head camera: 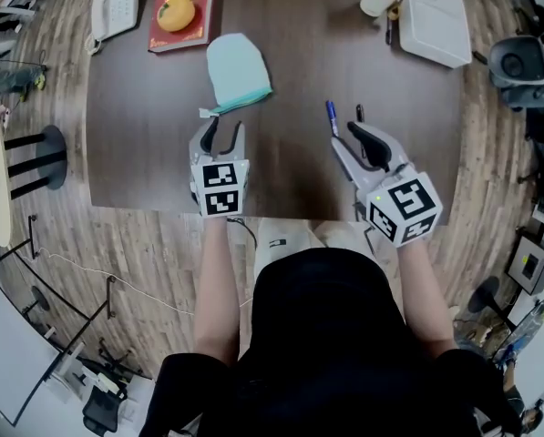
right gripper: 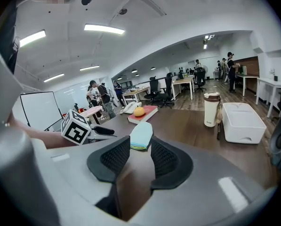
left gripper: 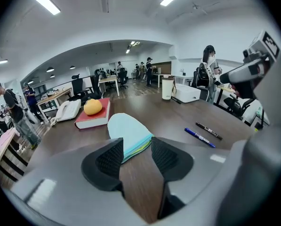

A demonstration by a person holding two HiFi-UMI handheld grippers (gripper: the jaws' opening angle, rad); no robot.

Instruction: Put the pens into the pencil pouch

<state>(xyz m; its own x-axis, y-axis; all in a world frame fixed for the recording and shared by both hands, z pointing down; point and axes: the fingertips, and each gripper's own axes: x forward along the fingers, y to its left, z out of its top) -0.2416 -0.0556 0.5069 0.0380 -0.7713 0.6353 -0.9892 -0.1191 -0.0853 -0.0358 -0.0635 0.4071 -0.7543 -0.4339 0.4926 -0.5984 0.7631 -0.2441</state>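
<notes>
We hold the left gripper [head camera: 224, 127] and right gripper [head camera: 344, 137] low over the table [head camera: 153, 167], jaws partly apart, both empty. The pouch [head camera: 238, 71] lies just beyond the left; the blue pen [head camera: 331, 116] and black pen [head camera: 359, 112] just beyond the right.

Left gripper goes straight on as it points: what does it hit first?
Probably the pencil pouch: its near end lies just beyond the left gripper, whose jaws are open, in line with the gap. The pens sit off to the right.
</notes>
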